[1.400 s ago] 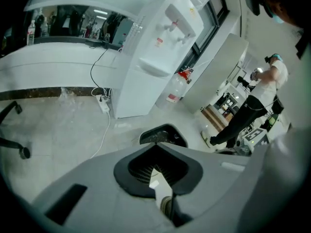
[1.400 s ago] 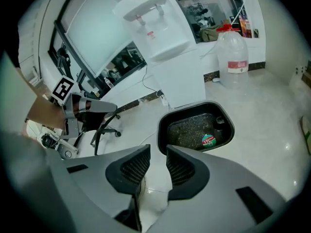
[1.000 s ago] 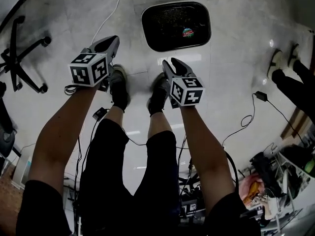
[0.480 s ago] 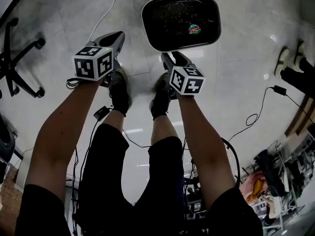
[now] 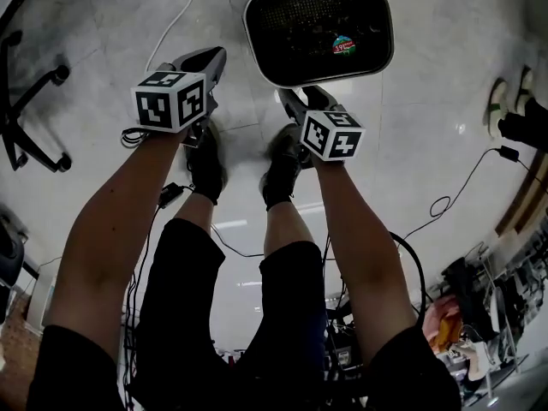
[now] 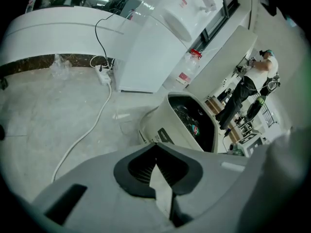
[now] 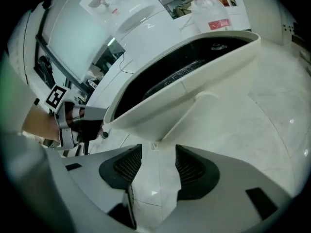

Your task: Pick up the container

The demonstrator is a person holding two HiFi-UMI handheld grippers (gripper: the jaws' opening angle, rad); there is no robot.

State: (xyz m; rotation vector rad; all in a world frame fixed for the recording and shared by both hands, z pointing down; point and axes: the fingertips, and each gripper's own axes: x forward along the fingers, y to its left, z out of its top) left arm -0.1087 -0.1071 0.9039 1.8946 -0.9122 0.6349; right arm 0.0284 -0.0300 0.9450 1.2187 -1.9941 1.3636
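The container (image 5: 295, 37) is a white bin with a black inside, standing on the pale floor just past my feet. A small colourful item (image 5: 342, 45) lies in it. My left gripper (image 5: 218, 56) hangs to the left of the bin's near-left corner, jaws shut on nothing; in the left gripper view (image 6: 156, 147) the bin's wall (image 6: 165, 125) is ahead and to the right. My right gripper (image 5: 291, 99) sits at the bin's near edge. Its jaws (image 7: 158, 152) have just been opening and stand open, with only floor between them and the bin's wall (image 7: 165, 106) just beyond the tips.
A white cable (image 5: 175, 24) runs over the floor left of the bin. An office chair base (image 5: 30, 101) stands at far left. Another person's feet (image 5: 514, 110) and a black cable (image 5: 462, 187) are at right. A power strip (image 6: 104, 76) lies by the white counter.
Both grippers have come down and nearer to the bin, which now shows larger in the head view. The right jaws have spread apart. The left jaws stay shut.
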